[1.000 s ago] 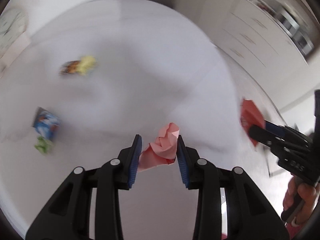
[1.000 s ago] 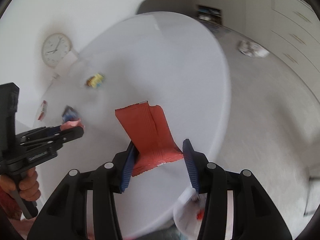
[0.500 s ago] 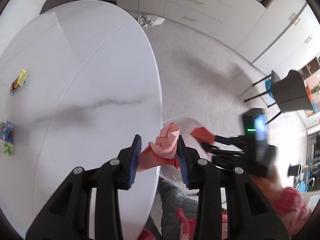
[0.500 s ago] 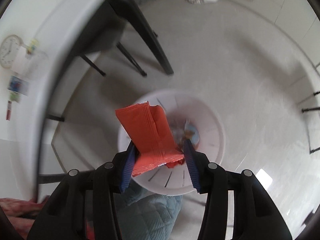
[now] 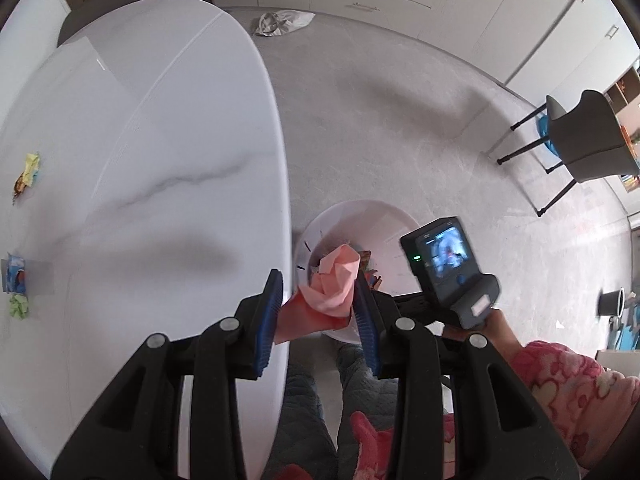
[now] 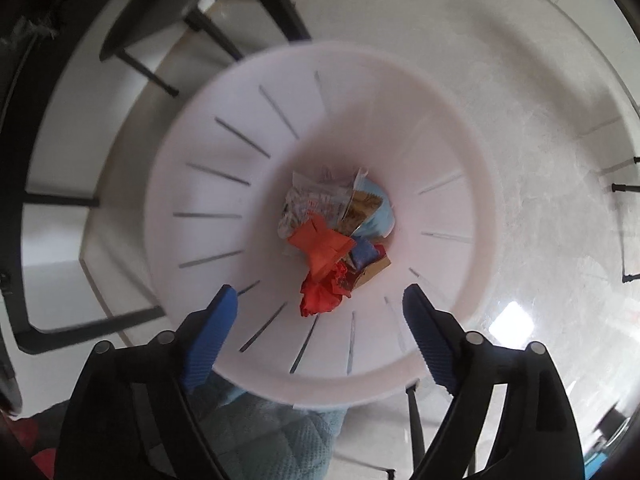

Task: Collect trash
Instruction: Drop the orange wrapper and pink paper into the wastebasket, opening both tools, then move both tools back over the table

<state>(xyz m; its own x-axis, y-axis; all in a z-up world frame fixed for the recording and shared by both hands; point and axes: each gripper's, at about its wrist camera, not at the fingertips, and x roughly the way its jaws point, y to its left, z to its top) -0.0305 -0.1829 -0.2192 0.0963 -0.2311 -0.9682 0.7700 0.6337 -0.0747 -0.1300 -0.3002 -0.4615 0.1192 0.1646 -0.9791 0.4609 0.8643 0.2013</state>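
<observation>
My left gripper (image 5: 318, 300) is shut on a crumpled pink paper (image 5: 332, 284) and holds it by the table's right edge, above the near rim of the white trash bin (image 5: 384, 216). My right gripper (image 6: 320, 320) is open and empty, pointing straight down into the white trash bin (image 6: 224, 128). The orange wrapper (image 6: 320, 246) lies on the pile of wrappers at the bin's bottom. In the left wrist view the right gripper's body and camera screen (image 5: 444, 258) sit over the bin.
The white marble table (image 5: 140, 140) holds a yellow wrapper (image 5: 28, 170), a blue packet (image 5: 16, 278) and a green scrap (image 5: 19, 306) at its left. A grey chair (image 5: 580, 140) stands at the right. Black table legs (image 6: 132, 64) are beside the bin.
My right gripper opened and the orange wrapper dropped into the bin. Both grippers swung from the table to over the bin; the left one still holds the pink paper.
</observation>
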